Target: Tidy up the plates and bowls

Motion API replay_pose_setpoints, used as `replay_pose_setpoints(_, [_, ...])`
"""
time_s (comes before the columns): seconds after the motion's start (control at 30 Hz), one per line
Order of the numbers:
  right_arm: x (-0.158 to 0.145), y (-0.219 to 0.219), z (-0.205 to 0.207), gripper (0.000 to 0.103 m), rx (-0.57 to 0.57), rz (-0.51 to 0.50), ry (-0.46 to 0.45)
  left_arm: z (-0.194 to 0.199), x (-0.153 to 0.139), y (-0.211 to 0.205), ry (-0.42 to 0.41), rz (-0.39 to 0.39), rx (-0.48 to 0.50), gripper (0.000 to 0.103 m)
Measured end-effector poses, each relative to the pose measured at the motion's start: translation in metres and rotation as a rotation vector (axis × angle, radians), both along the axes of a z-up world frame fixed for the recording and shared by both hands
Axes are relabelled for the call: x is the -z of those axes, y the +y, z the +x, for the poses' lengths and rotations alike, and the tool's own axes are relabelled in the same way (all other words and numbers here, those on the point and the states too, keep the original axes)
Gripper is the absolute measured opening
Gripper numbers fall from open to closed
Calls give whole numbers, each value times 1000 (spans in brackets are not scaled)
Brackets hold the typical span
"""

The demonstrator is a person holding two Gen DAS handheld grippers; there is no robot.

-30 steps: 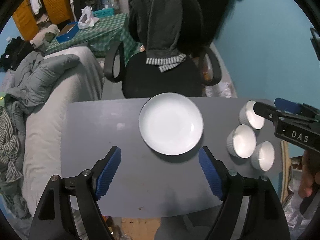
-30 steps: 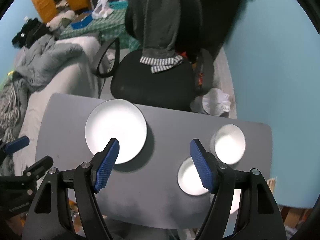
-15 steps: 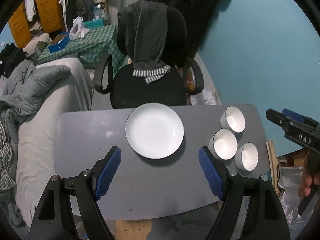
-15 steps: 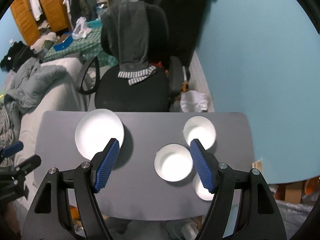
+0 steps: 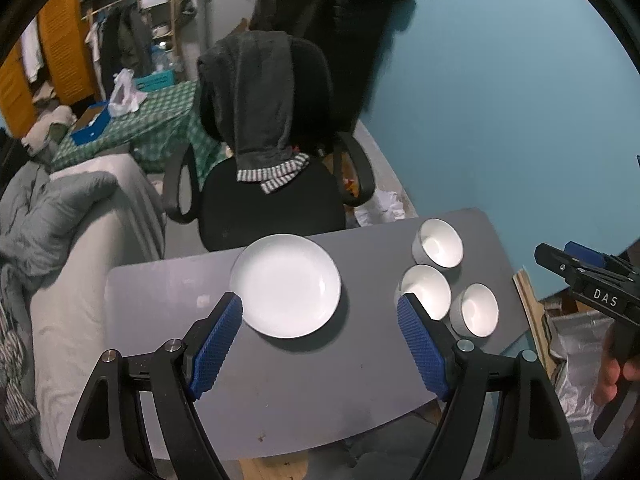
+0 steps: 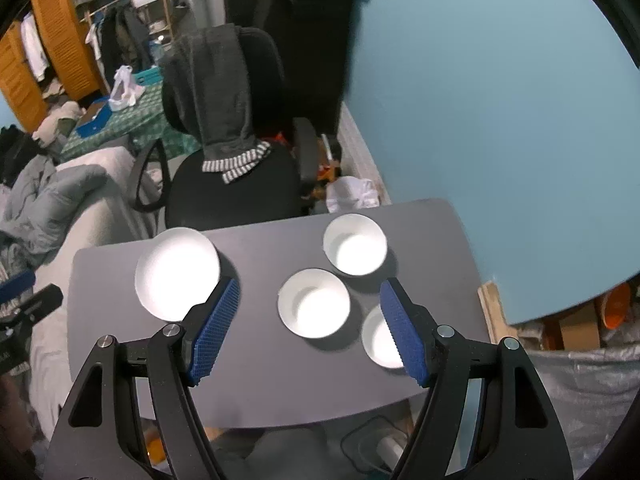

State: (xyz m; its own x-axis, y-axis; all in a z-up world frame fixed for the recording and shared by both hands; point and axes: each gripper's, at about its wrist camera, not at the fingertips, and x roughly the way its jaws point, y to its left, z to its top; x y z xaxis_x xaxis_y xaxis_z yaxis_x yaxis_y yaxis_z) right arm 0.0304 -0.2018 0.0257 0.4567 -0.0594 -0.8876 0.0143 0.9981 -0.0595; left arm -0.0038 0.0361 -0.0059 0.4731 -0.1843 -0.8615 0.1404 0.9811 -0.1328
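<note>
Both grippers hang high above the grey surface (image 5: 304,392), and nothing is in either one. The left gripper (image 5: 320,340) is spread wide, its blue pads (image 5: 216,344) framing the white plate (image 5: 286,285) from above. The right gripper (image 6: 308,328) is just as wide, empty, and sits over the cluster of bowls.

The plate lies flat toward the far edge of the surface, alone on the left side. The three bowls are grouped on the right: a far bowl (image 6: 355,244) near the back edge, a middle bowl (image 6: 314,303) just beside it and nearer, and a near bowl (image 6: 382,342) partly hidden behind the right gripper's pad. All three stand upright, mouths up, close together; I cannot tell for sure whether their rims touch.

That split reads like a sensible division of labour: plate under the left gripper, bowls under the right. The middle bowl lies squarely between the right gripper's pads, so it looks like the likeliest first pick, perhaps for nesting into a neighbour.

Both grippers tilt steeply downward, looking over the surface rather than reaching. In the left view the right gripper shows at the edge, gripped by the person's hand (image 5: 618,376), off past the surface's right side. An office chair (image 5: 276,200) draped with a dark sweater waits beyond.
</note>
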Motion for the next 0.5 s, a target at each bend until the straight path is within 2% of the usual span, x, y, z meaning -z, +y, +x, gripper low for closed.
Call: replay_pose_setpoints(0.5, [-3, -39, -31, 73, 157, 3, 32, 7, 4, -39, 17, -43, 165, 81])
